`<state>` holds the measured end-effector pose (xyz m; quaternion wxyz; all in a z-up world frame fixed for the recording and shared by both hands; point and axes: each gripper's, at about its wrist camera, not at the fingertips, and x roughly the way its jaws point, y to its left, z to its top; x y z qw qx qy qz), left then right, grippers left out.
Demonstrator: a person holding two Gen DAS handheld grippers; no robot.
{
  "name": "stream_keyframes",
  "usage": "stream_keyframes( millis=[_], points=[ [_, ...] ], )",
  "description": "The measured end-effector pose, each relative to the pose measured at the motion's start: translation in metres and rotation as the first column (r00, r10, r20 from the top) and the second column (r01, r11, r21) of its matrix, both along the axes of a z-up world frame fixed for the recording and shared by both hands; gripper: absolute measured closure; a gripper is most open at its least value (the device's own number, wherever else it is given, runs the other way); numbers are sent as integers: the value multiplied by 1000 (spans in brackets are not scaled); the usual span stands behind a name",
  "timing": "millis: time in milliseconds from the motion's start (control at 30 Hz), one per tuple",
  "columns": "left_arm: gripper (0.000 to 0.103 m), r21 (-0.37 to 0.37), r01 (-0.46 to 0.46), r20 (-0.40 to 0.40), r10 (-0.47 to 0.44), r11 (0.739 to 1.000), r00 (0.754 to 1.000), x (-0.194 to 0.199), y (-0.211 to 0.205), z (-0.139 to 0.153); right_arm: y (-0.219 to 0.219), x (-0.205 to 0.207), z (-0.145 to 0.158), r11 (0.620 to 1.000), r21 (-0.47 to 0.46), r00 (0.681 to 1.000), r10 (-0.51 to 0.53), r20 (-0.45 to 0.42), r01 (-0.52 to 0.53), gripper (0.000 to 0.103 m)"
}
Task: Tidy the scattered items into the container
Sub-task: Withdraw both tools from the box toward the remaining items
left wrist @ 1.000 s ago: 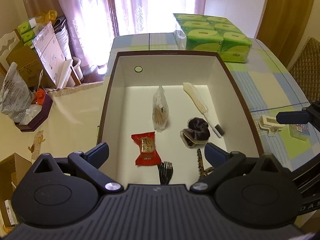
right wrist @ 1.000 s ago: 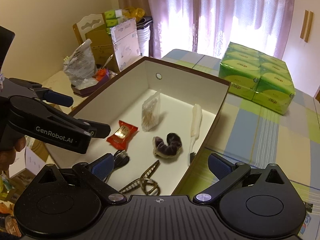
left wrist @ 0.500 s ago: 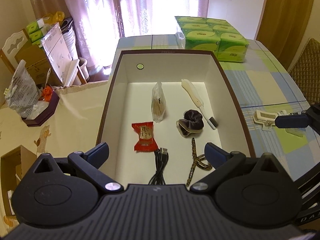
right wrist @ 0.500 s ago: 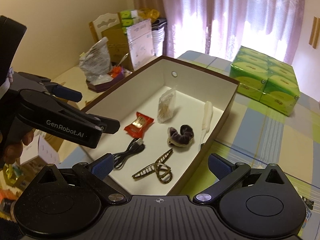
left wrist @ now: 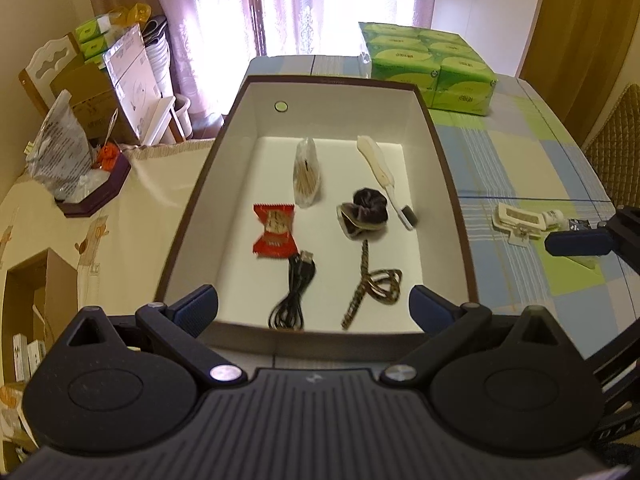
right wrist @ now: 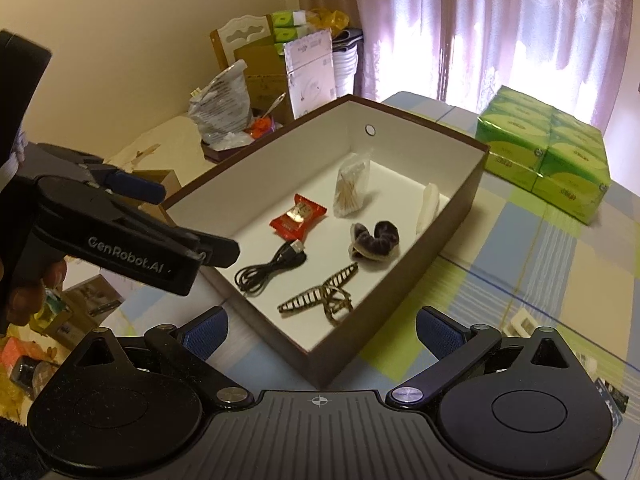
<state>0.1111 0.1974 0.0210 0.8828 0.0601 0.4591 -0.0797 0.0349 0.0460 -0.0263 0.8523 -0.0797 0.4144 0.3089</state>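
The brown box [left wrist: 340, 108] with a white inside holds a red snack packet [left wrist: 274, 230], a bag of swabs [left wrist: 306, 172], a white comb [left wrist: 384, 180], a dark scrunchie [left wrist: 364, 214], a black USB cable [left wrist: 296, 292] and a leopard hair claw [left wrist: 372, 284]. My left gripper [left wrist: 314, 308] hovers open and empty over the box's near end. My right gripper [right wrist: 322, 332] is open and empty above the near right corner of the box [right wrist: 420, 148]. A white clip [left wrist: 516, 220] lies on the tablecloth to the right of the box, beside one of the right gripper's fingertips [left wrist: 576, 242].
Green tissue packs [left wrist: 428, 64] stand behind the box on the checked tablecloth [left wrist: 520, 152]. A small tube [left wrist: 554, 216] lies by the clip. To the left, a side table carries a tray with a plastic bag [left wrist: 64, 160]. Cardboard boxes and a chair stand beyond.
Both grippers have drawn back and up from the box, so its near end with the cable and hair claw now shows. Both stayed open and empty.
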Motion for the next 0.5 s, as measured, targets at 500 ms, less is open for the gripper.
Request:
stream_keyframes(
  millis=[500],
  points=[
    [3, 3, -74, -35, 74, 997, 997, -31, -29, -8, -37, -13, -3, 999, 9, 999, 45, -28, -45, 0]
  ],
)
